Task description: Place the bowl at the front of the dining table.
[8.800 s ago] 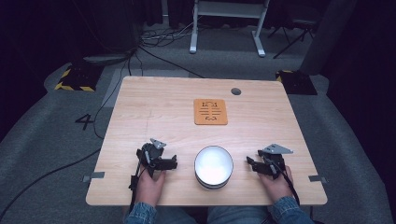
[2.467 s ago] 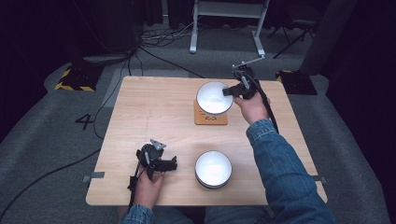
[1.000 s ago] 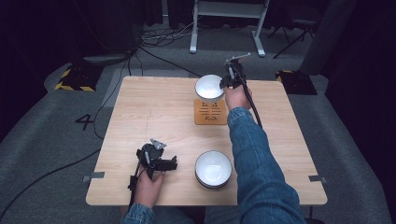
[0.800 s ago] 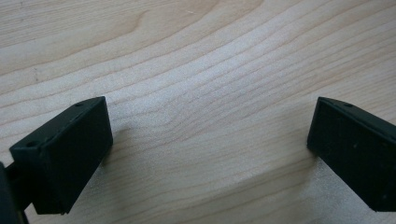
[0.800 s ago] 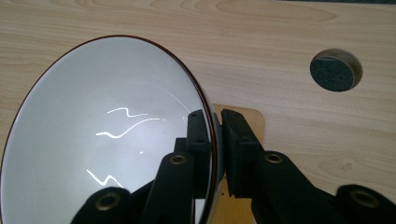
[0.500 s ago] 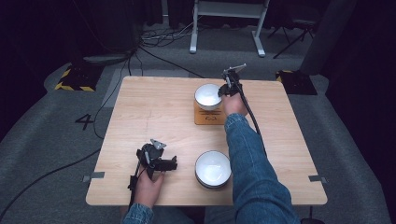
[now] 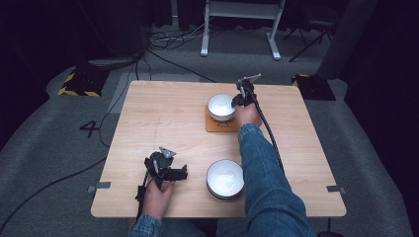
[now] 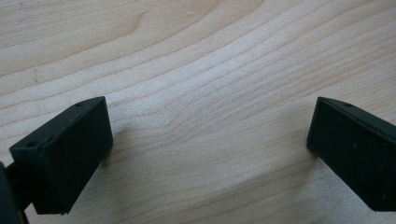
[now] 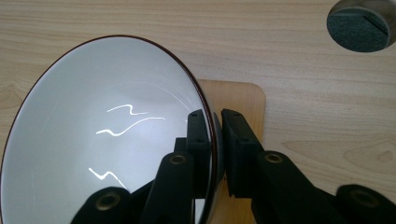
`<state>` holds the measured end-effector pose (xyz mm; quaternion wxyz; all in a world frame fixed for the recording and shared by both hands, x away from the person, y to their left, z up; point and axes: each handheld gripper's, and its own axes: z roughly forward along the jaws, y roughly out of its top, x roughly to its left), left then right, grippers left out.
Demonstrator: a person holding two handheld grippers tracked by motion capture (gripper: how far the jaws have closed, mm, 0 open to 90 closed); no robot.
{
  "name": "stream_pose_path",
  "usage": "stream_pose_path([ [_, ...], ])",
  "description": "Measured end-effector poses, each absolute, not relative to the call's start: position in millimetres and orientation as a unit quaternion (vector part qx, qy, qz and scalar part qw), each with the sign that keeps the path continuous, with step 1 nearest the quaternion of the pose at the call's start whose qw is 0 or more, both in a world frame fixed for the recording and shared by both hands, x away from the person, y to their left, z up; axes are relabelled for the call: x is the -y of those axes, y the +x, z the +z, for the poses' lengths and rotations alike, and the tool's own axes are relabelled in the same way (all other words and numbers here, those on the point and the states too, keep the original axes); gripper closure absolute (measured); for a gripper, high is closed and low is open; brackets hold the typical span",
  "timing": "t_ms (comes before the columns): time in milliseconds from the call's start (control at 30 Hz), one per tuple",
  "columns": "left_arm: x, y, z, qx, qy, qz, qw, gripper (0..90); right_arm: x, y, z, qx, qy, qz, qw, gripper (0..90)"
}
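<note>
A white bowl (image 7: 221,106) with a dark rim sits over the orange coaster (image 7: 222,126) at the far middle of the table. My right gripper (image 7: 238,100) is shut on the bowl's right rim. In the right gripper view one jaw is inside the white bowl (image 9: 107,135) and the other outside, over the coaster (image 9: 243,100), with my right gripper (image 9: 215,133) pinching the rim. A second white bowl (image 7: 225,178) stands near the front edge. My left gripper (image 7: 184,172) rests on the table at front left. In the left gripper view my left gripper (image 8: 210,140) is open over bare wood.
The wooden table (image 7: 158,113) has a round grey cable port (image 9: 359,24) beyond the coaster. A cable (image 7: 269,133) trails from the right gripper along the denim sleeve (image 7: 262,168). Cables and a desk frame lie on the floor past the far edge.
The right gripper has carried a white bowl from the front stack to the far side and has come down with it onto the coaster. The left gripper has stayed put.
</note>
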<state>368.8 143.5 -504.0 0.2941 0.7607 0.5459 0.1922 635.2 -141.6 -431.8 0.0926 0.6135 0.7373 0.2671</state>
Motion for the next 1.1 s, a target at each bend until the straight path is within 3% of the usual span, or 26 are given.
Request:
stream_pose_path([
  [500, -143.6, 368.9, -504.0, -0.545, 0.761, 0.194, 0.293, 0.3, 141.2, 634.6, -439.6, -0.735, 0.615, 0.274, 0.08, 81.4],
  [800, -143.5, 369.2, -504.1, -0.545, 0.761, 0.19, 0.295, 0.3, 145.4, 632.3, -431.4, -0.72, 0.617, 0.307, 0.085, 63.5],
  [1100, -143.2, 369.4, -504.2, -0.546, 0.761, 0.189, 0.296, 0.4, 145.2, 624.3, -407.8, -0.751, 0.577, 0.297, 0.122, 60.2],
])
